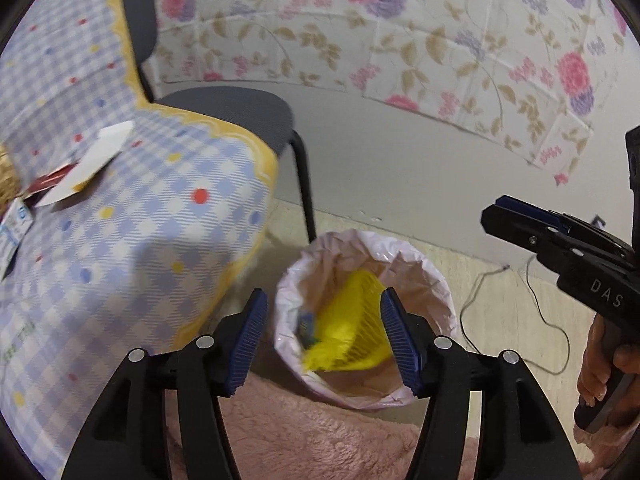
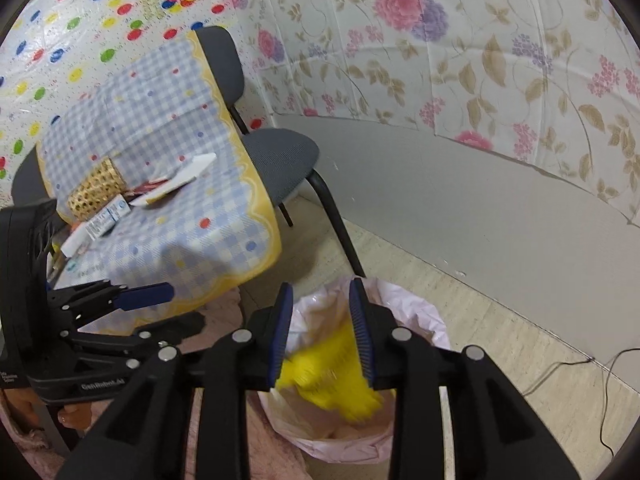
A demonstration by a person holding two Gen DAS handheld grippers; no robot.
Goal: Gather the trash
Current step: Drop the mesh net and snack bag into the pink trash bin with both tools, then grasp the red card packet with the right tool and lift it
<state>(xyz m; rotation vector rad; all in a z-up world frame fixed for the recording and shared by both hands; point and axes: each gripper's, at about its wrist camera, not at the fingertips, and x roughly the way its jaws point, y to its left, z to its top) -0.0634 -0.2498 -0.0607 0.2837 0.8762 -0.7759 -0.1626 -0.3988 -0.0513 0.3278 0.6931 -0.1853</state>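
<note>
Both tools hang over the lined bin (image 1: pixel 366 320), left tool (image 1: pixel 322 340) wide open and empty, right tool (image 2: pixel 322 334) part-open, gripping nothing. The remaining trash, the white carton (image 2: pixel 178 182), lies up-left on the desk (image 2: pixel 168 240), nearer the left tool.

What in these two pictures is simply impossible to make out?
- Yellow item in the bin: motion-blurred in both views, its kind unclear.
- Bin's bottom: hidden by the pink liner and the right tool.
- Papers on the table: print blurred, partly cut off by the left-wrist view's edge.

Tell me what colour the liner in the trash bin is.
Pale pink. The liner shows best in the left wrist view, around a yellow item inside the bin.
</note>
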